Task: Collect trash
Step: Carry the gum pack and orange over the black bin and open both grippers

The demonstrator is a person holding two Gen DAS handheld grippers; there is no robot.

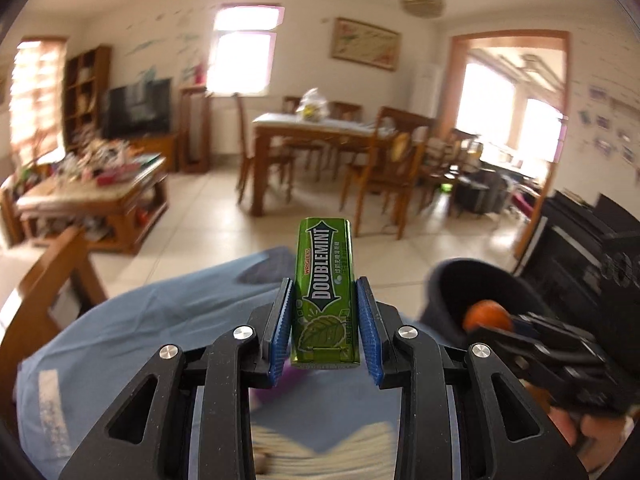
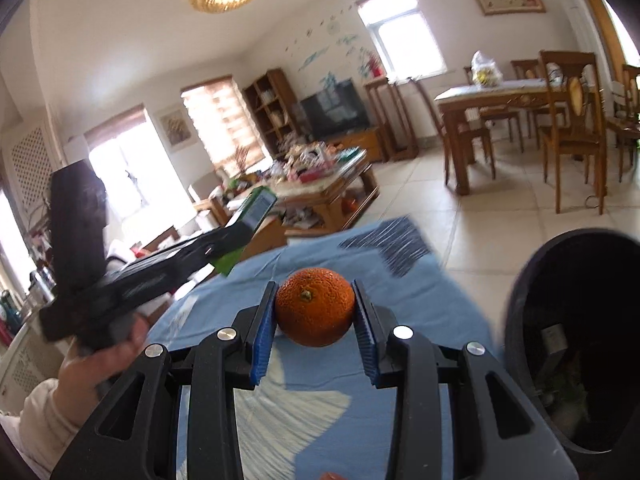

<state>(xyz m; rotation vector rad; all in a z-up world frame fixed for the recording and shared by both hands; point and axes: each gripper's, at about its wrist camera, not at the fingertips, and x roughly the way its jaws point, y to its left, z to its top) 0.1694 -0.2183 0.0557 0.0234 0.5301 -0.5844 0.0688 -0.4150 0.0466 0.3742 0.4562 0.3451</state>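
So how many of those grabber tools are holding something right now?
2. The left gripper is clamped on a green Doublemint gum pack. The right gripper is clamped on an orange, beside the dark bin. No others are in view.

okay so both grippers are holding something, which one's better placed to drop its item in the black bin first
Right, probably. The right gripper holds the orange with the black bin open just beside it. In the left wrist view, the left gripper with the gum pack sits farther over, the right gripper between it and the bin.
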